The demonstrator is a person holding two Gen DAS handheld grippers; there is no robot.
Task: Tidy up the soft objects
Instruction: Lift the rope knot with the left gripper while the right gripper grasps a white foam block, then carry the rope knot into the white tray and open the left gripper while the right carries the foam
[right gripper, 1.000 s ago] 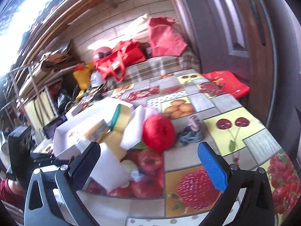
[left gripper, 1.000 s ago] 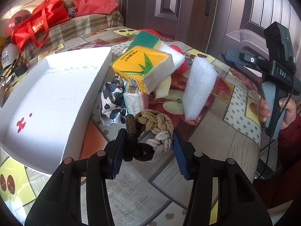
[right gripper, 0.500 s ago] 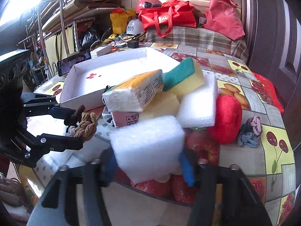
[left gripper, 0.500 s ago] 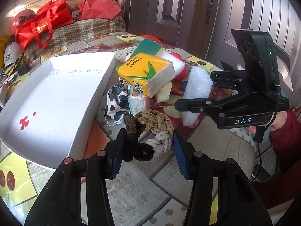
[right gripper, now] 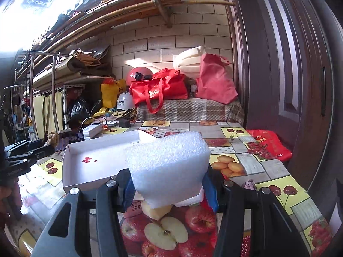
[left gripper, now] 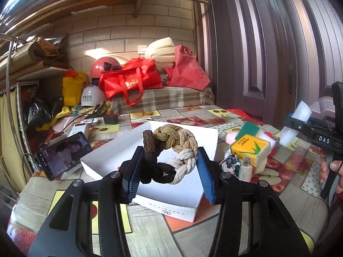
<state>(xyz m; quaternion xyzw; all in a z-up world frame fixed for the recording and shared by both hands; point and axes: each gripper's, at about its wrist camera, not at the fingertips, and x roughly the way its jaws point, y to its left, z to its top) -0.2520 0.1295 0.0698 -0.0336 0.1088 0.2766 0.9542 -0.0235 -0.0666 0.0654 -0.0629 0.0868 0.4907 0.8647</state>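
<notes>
The left gripper (left gripper: 169, 172) still pinches the braided rope (left gripper: 170, 153), now lifted off the table and swung over the white tray (left gripper: 171, 208). The right gripper (right gripper: 169, 185) has just closed on the foam block (right gripper: 168, 165) and raised it from the pile, facing the tray. Both look ready for dropping in.

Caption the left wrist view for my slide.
Left gripper holds braided rope knot above white box; right gripper grips foam block.
</notes>
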